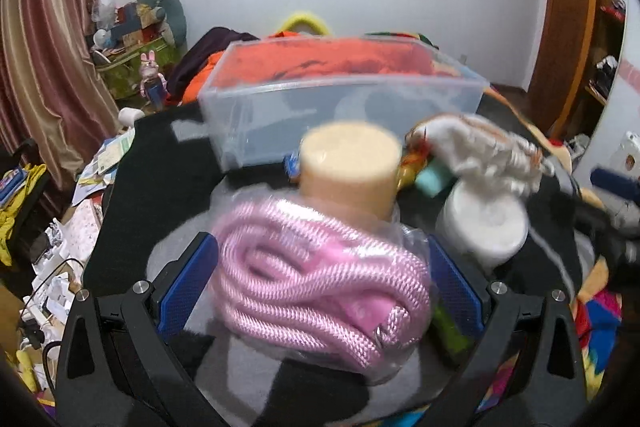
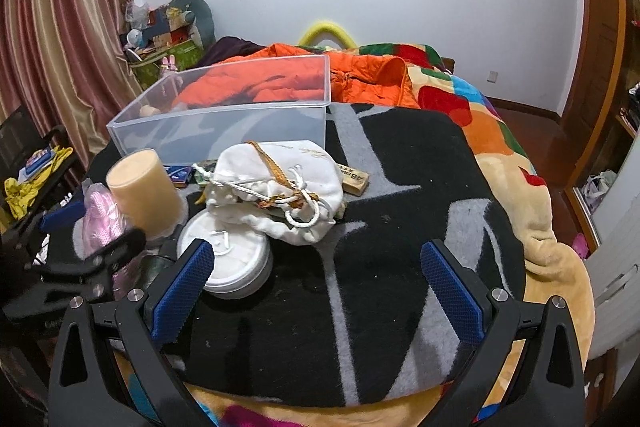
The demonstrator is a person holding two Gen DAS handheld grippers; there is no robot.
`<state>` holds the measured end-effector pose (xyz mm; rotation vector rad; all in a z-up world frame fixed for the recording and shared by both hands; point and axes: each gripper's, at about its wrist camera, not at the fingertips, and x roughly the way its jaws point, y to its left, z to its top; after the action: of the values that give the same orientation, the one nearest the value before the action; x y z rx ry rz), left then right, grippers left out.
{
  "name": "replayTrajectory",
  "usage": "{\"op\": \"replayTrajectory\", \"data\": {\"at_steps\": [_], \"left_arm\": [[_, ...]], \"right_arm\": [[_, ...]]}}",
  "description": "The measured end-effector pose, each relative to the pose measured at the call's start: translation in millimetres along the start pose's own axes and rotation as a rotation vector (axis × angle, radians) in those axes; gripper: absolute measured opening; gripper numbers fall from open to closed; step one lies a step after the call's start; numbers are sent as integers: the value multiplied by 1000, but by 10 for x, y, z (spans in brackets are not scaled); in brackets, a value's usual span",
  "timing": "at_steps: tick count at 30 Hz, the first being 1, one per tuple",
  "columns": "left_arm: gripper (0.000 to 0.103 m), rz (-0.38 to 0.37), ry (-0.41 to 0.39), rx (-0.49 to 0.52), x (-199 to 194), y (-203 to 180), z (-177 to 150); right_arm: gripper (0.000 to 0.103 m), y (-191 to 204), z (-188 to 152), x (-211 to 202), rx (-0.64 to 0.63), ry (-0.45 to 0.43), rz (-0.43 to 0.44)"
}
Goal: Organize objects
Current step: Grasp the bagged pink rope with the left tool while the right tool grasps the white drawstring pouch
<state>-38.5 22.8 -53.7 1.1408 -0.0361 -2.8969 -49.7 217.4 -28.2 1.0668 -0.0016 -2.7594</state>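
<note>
The left hand-held gripper [image 1: 320, 287] has its two blue fingers set either side of one bag of pink rope [image 1: 320, 283], a coil sealed in clear plastic; whether the pads press it or only flank it cannot be told. The right hand-held gripper [image 2: 320, 287] stands with its fingers wide apart and nothing between them, above the black and grey blanket [image 2: 400, 267].

Just past the pink rope stands one beige cylinder [image 1: 350, 167], upright. To its right sits one round white tin [image 2: 236, 263], with one white drawstring pouch [image 2: 276, 183] lying partly over its far edge. Several small flat items poke out from under the pouch, too hidden to count; one is a wooden block [image 2: 354, 179].

Behind them all rests one clear plastic bin [image 2: 224, 115] on the blanket, and beyond it one orange jacket [image 2: 360, 75] on the bed.
</note>
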Motion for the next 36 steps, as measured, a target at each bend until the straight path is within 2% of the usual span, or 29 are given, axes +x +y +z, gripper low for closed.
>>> {"op": "replayTrajectory", "data": {"at_steps": [9,12,19,23,26,29,33,36], "left_arm": [[103,25,116,10,-24,338,-365],[103,-18,138,-30,-71,496,-444],[103,-72,100,-47,-177,461,-323],[103,-62,107,-64,-72,469,-243],[103,-47,155,-85,99,495,-273],[103,9,128,-46,114,423,-314],[103,10,114,-55,135,432,-310],[103,26,102,-57,169,395,-294]], "right_arm": [[103,57,55,123,-28,32,23],[103,63,62,115,-23,36,42],[103,17,178,102,-1,35,70],[103,0,298,118,-2,29,72],[103,-3,394,148,-2,26,90],[103,38,487,256,-16,44,115],[103,164,555,439,-82,75,103],[103,195,578,581,-86,110,121]]}}
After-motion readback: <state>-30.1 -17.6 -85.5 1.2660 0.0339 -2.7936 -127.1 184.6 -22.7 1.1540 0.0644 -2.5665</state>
